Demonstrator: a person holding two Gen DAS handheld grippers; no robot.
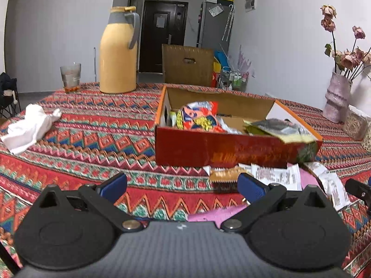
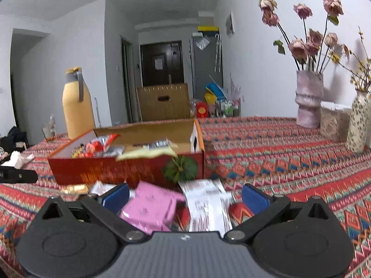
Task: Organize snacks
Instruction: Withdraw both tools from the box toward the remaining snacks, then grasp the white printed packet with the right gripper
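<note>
Nearest, right gripper (image 2: 185, 197), jaws spread wide, nothing pinched, poised just over loose packets on the patterned desk (image 2: 289, 157). Between those jaws, a pink packet (image 2: 150, 208) and a white printed packet (image 2: 206, 199), lying flat and overlapping; likely the next pick, given the wide opening centred on them. Left gripper (image 1: 182, 185), jaws equally spread and empty, held low over the cloth, aimed at a small golden-brown snack (image 1: 223, 177) just ahead, touching the edge of the white wrappers (image 1: 276, 176).

Beyond these, hard against the loose pile, the red cardboard box (image 1: 231, 153), open-topped, long side facing both cameras. Inside: a red-and-orange bag (image 1: 199, 115) at the left end, a yellow-green packet (image 1: 278, 129) draped over the near rim at the right. Probably the collecting bin, hence the remaining snacks heaped right at its front wall: short carry, up and over. Partly filled, several packets outside; task judged somewhere midway.

Off to the left, a crumpled white tissue (image 1: 30, 125), well apart from the snacks, seemingly no part of the sorting. Farther back, a glass (image 1: 70, 76) and a tall yellow thermos (image 1: 118, 51) near the far edge, kept clear of the working area. On the right, a pale pink vase (image 2: 308, 97) of dried roses beside a speckled vase (image 2: 359, 122), close enough to the wall to stay out of reach. Behind the desk, a cardboard carton (image 1: 187, 64) and a dark door.
</note>
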